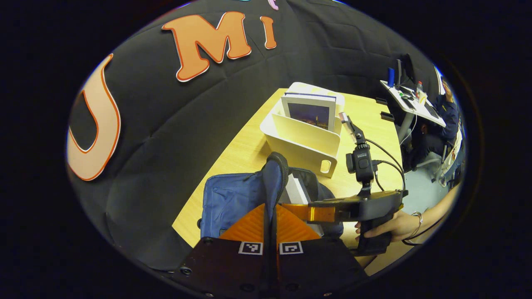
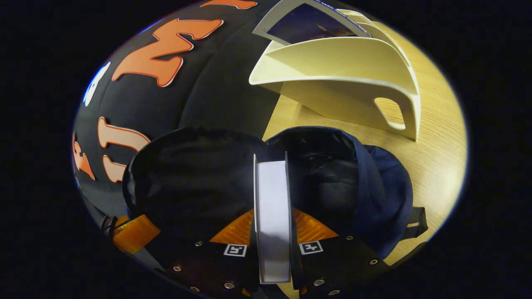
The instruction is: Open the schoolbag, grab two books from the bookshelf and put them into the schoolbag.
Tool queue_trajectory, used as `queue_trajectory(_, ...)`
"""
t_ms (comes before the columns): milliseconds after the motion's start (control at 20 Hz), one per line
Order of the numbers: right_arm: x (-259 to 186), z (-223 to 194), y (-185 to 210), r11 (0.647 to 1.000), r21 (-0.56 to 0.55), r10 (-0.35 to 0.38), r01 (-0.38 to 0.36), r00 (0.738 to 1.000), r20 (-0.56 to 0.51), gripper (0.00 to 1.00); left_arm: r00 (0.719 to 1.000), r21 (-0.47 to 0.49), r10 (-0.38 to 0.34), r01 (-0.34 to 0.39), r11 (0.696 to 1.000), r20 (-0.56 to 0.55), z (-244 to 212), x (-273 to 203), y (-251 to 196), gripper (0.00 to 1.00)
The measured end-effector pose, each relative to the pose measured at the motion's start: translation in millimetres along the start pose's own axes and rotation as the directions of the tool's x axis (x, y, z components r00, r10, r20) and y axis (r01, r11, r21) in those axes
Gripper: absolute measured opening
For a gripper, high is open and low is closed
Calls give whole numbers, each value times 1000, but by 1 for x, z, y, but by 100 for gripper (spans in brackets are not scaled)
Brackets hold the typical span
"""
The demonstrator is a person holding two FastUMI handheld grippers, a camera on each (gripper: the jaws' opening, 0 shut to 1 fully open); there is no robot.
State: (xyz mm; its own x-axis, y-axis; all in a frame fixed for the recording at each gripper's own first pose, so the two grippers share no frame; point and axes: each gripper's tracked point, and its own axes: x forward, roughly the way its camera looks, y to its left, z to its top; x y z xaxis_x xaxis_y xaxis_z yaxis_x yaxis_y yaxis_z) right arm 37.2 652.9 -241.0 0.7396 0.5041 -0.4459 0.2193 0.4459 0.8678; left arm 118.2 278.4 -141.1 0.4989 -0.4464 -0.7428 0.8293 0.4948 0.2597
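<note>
The blue schoolbag [image 1: 232, 199] stands open on the wooden table [image 1: 241, 149]. My left gripper [image 1: 270, 207] is shut on the raised rim of the bag's opening [image 1: 275, 174], holding it up. A hand [image 1: 395, 226] holds my right gripper [image 1: 303, 211], which reaches in from the right. In the right gripper view, my right gripper [image 2: 272, 214] is shut on a book [image 2: 270, 187], white page edge up. It sits upright in the mouth of the schoolbag [image 2: 374, 187]. Behind stands the cream bookshelf [image 1: 299, 141] with one book [image 1: 311, 112] in it.
The bookshelf [image 2: 341, 74] and its book [image 2: 303, 23] stand close behind the bag, on the table [image 2: 436, 137]. The black cloth wall runs along the table's left side. Far right, a person [image 1: 444, 112] sits at a white desk [image 1: 411, 101].
</note>
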Motion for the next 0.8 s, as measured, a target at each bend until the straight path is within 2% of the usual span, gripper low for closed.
queue_trajectory(50,-1,0,0,1000,-6,-14,14,1000,-19,31,1000,-7,3,-3,1000,4,0,-1,3,0)
queue_trajectory(150,-2,0,-3,999,-1,-42,42,998,-56,33,1000,-15,10,-9,1000,2,-2,-1,7,0)
queue_trajectory(200,-3,1,-4,999,1,-54,55,996,-72,48,1000,-17,8,-8,1000,1,-3,-1,7,0)
queue_trajectory(250,-4,0,-7,997,-8,-82,82,993,-91,36,1000,-18,5,-5,1000,1,-3,-1,6,0)
queue_trajectory(350,-7,-1,-18,990,-62,-133,126,985,-112,41,1000,-17,-1,0,1000,-2,-5,0,4,0)
queue_trajectory(450,-10,0,-19,989,-79,-136,127,983,-125,55,1000,-21,0,0,1000,-1,-5,0,3,0)
queue_trajectory(500,-11,-2,-18,989,-77,-136,126,980,-143,66,1000,-24,-1,1,1000,1,-4,0,4,0)
queue_trajectory(550,-13,-1,-21,988,-78,-143,133,978,-150,71,1000,-26,0,0,1000,1,-5,0,3,0)
queue_trajectory(600,-15,-1,-26,984,-85,-165,154,974,-154,84,1000,-27,1,-1,1000,1,-5,0,3,0)
queue_trajectory(650,-17,2,-31,981,-99,-182,168,971,-154,90,1000,-29,2,-2,1000,3,-6,-1,3,0)
queue_trajectory(700,-18,4,-36,977,-111,-196,180,969,-151,96,1000,-32,3,-3,999,3,-6,-1,3,0)
queue_trajectory(800,-23,6,-45,970,-124,-226,208,962,-153,97,1000,-37,4,-4,999,5,-6,-2,1,0)
